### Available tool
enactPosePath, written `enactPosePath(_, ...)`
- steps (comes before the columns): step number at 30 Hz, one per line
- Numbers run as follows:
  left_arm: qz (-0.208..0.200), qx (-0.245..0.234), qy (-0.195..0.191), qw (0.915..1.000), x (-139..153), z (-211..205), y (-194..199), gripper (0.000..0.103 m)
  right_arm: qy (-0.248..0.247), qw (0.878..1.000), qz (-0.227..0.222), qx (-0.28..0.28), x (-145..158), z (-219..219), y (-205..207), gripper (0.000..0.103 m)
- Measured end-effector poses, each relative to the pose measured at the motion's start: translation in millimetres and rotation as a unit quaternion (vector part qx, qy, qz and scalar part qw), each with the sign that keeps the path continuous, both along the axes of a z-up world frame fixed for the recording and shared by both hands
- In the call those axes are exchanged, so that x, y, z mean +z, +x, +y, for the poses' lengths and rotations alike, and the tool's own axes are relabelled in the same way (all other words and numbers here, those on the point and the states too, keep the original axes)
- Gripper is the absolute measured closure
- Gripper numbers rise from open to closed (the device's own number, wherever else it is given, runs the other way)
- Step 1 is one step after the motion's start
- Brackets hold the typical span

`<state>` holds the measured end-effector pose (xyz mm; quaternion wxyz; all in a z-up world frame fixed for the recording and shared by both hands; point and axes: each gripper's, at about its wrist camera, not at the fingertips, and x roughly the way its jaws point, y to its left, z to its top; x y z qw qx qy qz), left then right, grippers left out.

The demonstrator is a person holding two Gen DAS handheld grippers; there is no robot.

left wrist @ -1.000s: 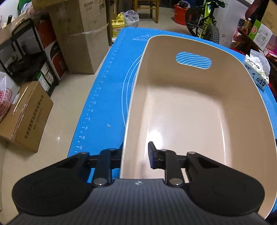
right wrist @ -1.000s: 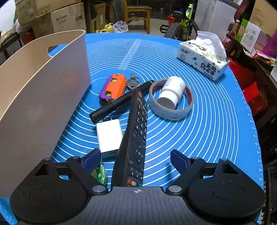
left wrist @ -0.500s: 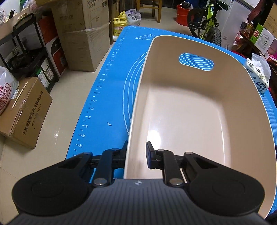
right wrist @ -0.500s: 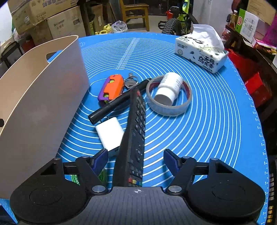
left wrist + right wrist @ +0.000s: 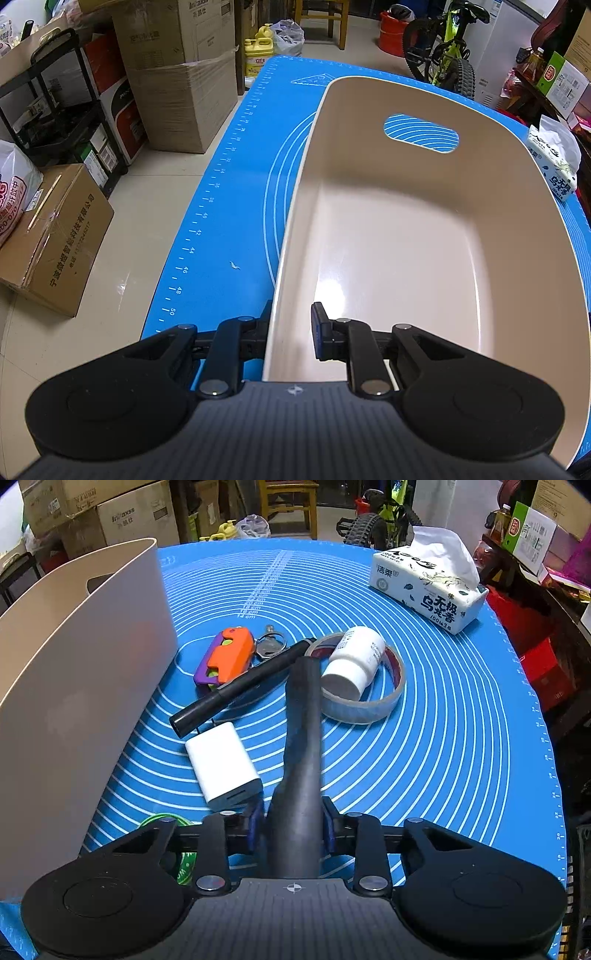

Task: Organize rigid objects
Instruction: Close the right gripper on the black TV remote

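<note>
Remote [image 5: 301,746] clamped between right fingers [image 5: 328,827], just closed.

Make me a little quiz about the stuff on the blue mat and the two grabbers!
1. True or false: the beige bin has things in it.
2. What is the right gripper squeezing? A) remote control B) white charger C) tissue pack
3. The white bottle lies inside the ____ roll.

Key: 1 false. 2 A; its jaws have just been closing. 3 tape.
</note>
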<state>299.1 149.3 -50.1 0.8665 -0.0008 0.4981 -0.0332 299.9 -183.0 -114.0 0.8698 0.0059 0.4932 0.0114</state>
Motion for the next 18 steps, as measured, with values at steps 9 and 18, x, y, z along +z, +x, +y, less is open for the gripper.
enactPosePath(9,0.001,0.003,-0.001,1.0000,0.0,-0.5,0.1,0.082,0.011,1.000,-0.016,-0.001,7.0,-3.4,-3.3,0.071)
enactPosePath(18,0.000,0.006,-0.005,1.0000,0.2,0.2,0.2,0.082,0.016,0.999,-0.042,-0.008,22.4,-6.2,-8.5,0.071)
